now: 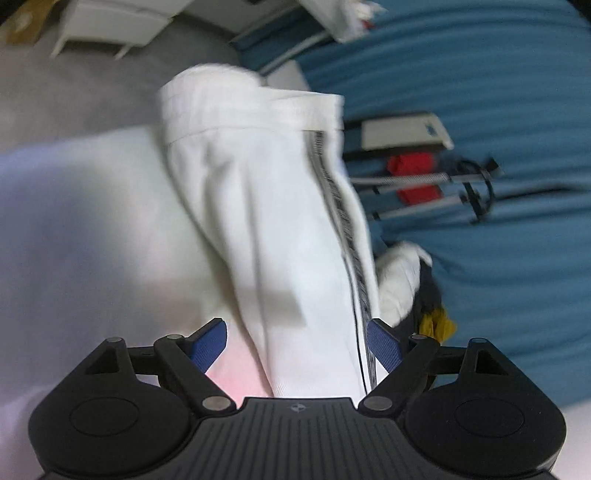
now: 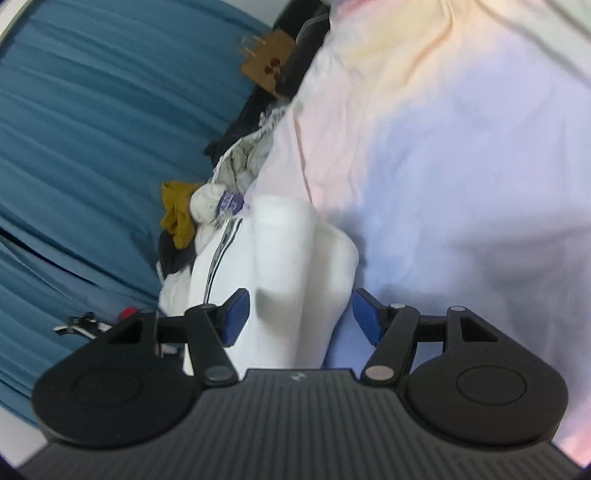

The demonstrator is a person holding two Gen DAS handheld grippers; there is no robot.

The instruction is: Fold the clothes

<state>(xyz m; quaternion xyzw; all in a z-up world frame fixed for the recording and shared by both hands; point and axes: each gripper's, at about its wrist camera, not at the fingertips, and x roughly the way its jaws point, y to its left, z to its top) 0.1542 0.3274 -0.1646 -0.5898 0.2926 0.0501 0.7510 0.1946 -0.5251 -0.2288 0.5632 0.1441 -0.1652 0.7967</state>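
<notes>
White trousers (image 1: 273, 206) with a black-and-white side stripe lie in a long bundle on a pale sheet (image 1: 81, 221), waistband at the far end. My left gripper (image 1: 297, 345) is open over the near end, the cloth lying between its blue pads (image 1: 210, 343) without being pinched. In the right wrist view the same white garment (image 2: 291, 266) runs between the pads (image 2: 365, 317) of my right gripper (image 2: 301, 317), which is also open. The left pad there overlaps the cloth's edge, and I cannot tell whether it touches.
A heap of other clothes (image 2: 184, 218), mustard, dark and white, sits beside the trousers against blue ribbed fabric (image 2: 85, 129). A red item and metal rods (image 1: 417, 177) lie on that blue fabric (image 1: 498, 92). White furniture (image 1: 110, 22) and cardboard (image 2: 267, 66) stand further off.
</notes>
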